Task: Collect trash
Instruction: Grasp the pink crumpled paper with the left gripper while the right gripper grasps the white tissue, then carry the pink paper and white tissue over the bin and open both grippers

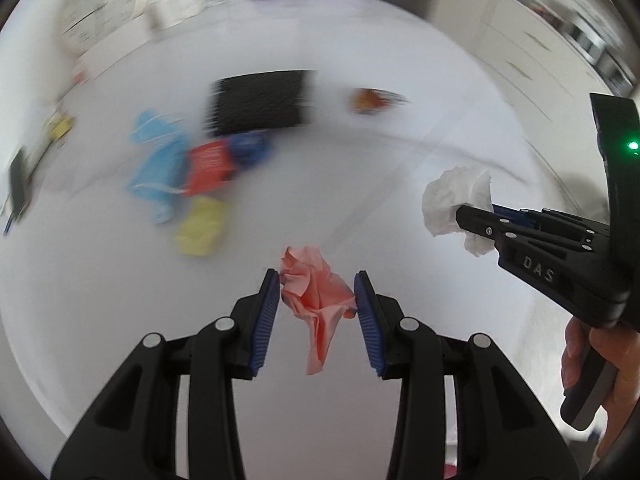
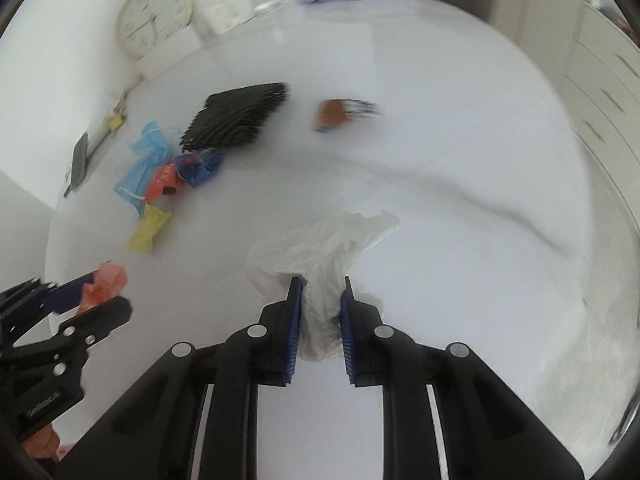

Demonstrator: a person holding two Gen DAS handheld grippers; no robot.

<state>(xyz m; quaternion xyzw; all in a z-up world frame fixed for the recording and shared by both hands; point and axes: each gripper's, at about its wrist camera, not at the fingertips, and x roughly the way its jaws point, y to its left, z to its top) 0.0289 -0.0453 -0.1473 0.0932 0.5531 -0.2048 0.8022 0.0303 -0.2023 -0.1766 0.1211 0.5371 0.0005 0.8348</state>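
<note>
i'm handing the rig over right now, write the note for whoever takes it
Left gripper: shut on pink paper wad, off the table.
Right gripper: shut on white tissue, also lifted.
Still on the white table: blue mask, red wrapper, blue wrapper, yellow scrap, orange wrapper, beside a black mesh tray.
No bin in view. Left: drop both, then collect the rest.

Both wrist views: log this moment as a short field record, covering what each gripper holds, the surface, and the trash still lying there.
left gripper: shut on crumpled pink paper
right gripper: shut on white tissue
surface: white table
still lying: blue mask, red wrapper, dark blue wrapper, yellow paper, orange wrapper
also: black mesh basket
</note>
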